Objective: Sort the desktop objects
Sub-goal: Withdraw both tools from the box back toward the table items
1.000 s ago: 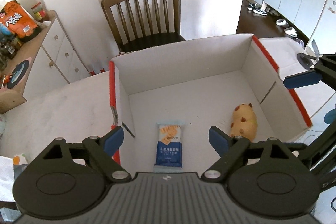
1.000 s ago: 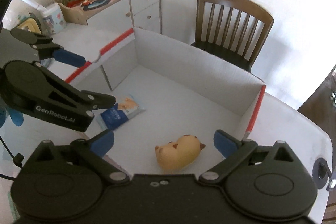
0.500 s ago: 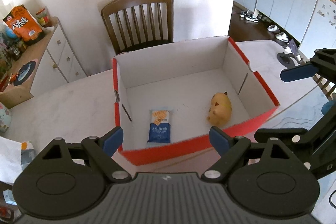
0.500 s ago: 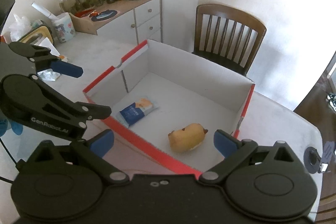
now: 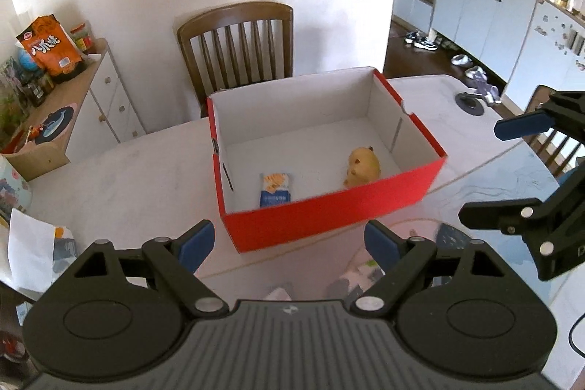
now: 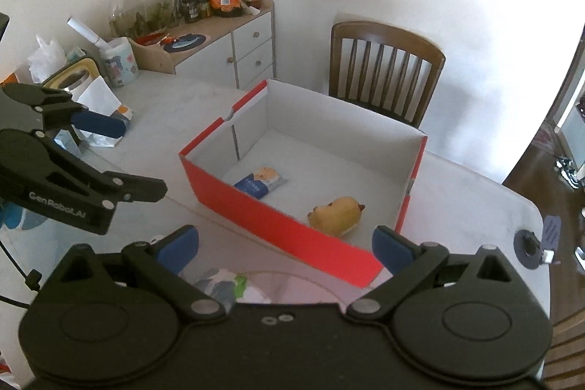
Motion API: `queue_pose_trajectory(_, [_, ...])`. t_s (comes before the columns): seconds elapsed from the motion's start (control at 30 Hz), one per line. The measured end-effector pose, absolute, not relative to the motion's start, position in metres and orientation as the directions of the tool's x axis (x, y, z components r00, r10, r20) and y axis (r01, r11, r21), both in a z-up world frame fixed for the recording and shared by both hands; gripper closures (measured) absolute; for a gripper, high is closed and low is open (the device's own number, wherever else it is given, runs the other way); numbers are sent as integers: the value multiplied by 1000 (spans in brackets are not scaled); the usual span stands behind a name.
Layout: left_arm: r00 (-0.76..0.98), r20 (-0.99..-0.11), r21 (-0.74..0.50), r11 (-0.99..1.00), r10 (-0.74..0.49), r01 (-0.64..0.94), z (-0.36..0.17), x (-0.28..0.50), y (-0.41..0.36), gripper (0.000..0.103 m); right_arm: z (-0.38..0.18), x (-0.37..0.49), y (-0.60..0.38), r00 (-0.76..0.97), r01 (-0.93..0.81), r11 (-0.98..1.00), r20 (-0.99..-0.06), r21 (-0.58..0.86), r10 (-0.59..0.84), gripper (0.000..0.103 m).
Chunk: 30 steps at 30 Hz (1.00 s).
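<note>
Grippers are both hanging above the near edge of the white marble-look table [image 5: 120, 178], neither carrying anything. The left gripper [image 5: 289, 245] is showing its blue-padded jaws spread wide with only tabletop between them, and the right gripper [image 6: 285, 247] is likewise standing open and empty.

Ahead of both sets of jaws, the red cardboard box with white inside walls [image 5: 329, 218] is sitting well apart from the fingertips. A blue and white snack packet [image 5: 275, 189] is lying flat on its floor, ahead and a little left of the left jaws, and a yellow plush animal toy [image 5: 362, 165] is resting nearer the right wall, apart from the packet.

Just below the jaws, close in, some pale crumpled wrappers or packets [image 6: 226, 284] are lying on the table; what they are I cannot tell.

By my reckoning the next pick is from that near clutter. Doing it well is meaning keeping the jaws wide, tipping down straight over one item, and closing only once both pads are bracketing it, since thin wrappers are liable to slip or crumple.
</note>
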<state>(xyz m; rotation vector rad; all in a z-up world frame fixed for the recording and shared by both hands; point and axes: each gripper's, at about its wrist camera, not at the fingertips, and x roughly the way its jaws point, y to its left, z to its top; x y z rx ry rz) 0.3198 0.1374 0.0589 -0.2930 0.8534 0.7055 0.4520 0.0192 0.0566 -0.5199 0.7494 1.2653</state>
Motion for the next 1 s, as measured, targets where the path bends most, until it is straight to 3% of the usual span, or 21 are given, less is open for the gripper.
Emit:
queue_pose_trajectory(0.7, [466,-710,73,713,528,-697,53,223,49,14,41,376,-55,159,-940,330,-738,90,655,2])
queue_pose_trajectory(1.0, [493,-705,32,717,510,-696,36,196,15,14,29,356,-84,203,-914,394,-734,95,648,2])
